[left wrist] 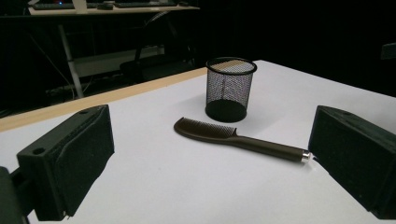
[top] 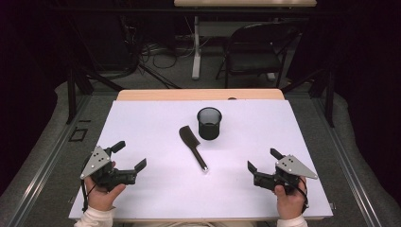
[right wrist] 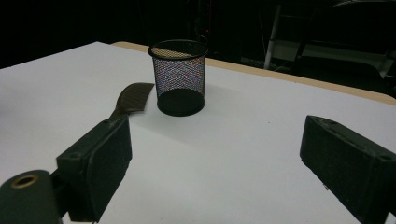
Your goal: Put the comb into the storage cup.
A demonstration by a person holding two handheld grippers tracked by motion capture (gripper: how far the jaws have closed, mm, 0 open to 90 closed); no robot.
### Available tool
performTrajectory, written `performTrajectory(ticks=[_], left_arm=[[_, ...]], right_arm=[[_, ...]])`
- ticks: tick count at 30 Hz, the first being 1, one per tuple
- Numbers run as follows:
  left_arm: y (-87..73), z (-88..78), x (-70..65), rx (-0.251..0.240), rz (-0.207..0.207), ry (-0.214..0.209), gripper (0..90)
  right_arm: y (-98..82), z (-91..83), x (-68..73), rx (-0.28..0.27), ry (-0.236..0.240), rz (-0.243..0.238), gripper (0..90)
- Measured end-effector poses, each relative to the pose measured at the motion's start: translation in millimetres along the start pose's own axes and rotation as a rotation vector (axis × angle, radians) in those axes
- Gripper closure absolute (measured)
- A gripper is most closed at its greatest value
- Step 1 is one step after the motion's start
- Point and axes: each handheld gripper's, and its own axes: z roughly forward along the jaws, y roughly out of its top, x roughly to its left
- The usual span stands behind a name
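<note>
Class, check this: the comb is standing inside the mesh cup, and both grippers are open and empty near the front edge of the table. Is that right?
Not quite. The comb lies flat on the table beside the mesh cup, not in it; the high view shows this. The rest holds: left gripper and right gripper are open and empty near the front edge.

A lab or recording studio is being shown. The table (top: 142, 123), covered in plain white, is being hemmed in by black curtains (top: 369, 71), and loose cables (top: 156, 52) are being left trailing over the grey carpet behind it. A folding chair (top: 255, 52) and a height-adjustable desk (top: 196, 47) are being kept in the dim background.
</note>
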Motion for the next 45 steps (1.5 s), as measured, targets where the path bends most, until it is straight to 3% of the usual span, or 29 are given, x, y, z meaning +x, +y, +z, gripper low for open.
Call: performTrajectory(ticks=[22,28,34,45], left_arm=[[0.1,-4.2,2.1,0.012,-0.012,0.012,0.2],[0.4,-3.7,-1.8,0.023,-0.008,0.011,0.3],[0.9,-3.5,-1.3,0.021,-0.011,0.011,0.3],[1.5,-2.3,2.8,0.037,-0.03,0.027,0.5]], right_arm=[[4.1,9.3,1.3,0.076,-0.003,0.007,3.7],[11.1,11.9,2.5,0.115,0.021,0.02,0.0],[20.4,19.3,4.4,0.158,0.037,0.033,0.0],[39.3,45.2,15.9,0.236,0.063,-0.002,0.0]])
